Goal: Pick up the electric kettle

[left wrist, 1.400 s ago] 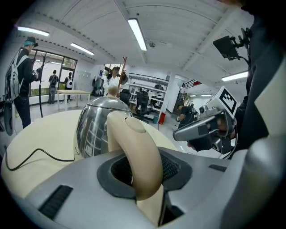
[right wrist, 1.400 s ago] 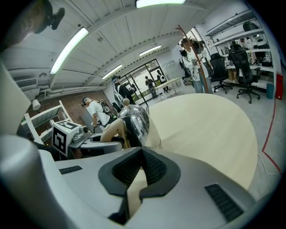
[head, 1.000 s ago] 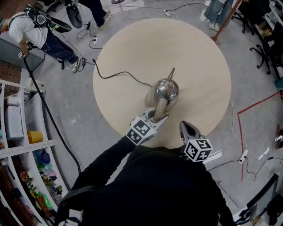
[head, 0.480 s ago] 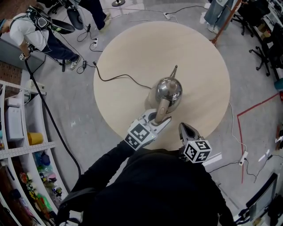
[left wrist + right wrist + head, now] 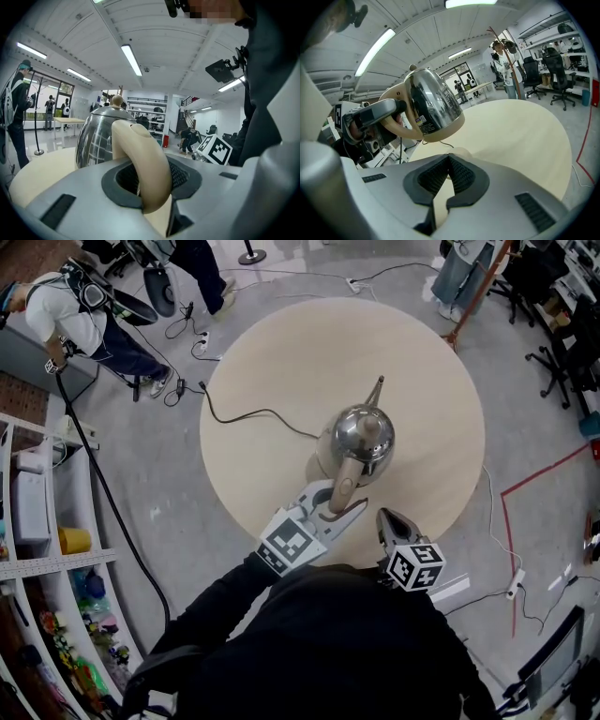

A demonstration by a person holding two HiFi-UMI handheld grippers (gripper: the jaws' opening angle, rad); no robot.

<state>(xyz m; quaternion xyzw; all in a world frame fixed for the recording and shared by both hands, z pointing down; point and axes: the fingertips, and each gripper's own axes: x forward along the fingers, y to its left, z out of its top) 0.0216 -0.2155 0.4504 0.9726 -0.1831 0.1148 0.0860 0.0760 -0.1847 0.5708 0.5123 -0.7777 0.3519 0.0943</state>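
Note:
The steel electric kettle (image 5: 361,435) hangs in the air above the round wooden table (image 5: 281,362), tilted a little, spout pointing away from me. My left gripper (image 5: 339,507) is shut on its beige handle (image 5: 343,486). In the left gripper view the handle (image 5: 145,164) is clamped between the pads, with the kettle body (image 5: 96,136) behind it. The right gripper view shows the kettle (image 5: 433,105) clear of the tabletop and its round base (image 5: 457,152) left on the table. My right gripper (image 5: 389,519) hovers at the near table edge, shut and empty, its pads (image 5: 449,159) together.
A black power cord (image 5: 253,413) runs from the base across the table and off its left edge. A person (image 5: 75,306) stands at the far left beside shelves (image 5: 37,521). Office chairs (image 5: 562,324) and red floor tape (image 5: 534,484) lie to the right.
The left gripper has risen with the kettle, which now looks larger and nearer in the head view and is off its base. The right gripper has kept still.

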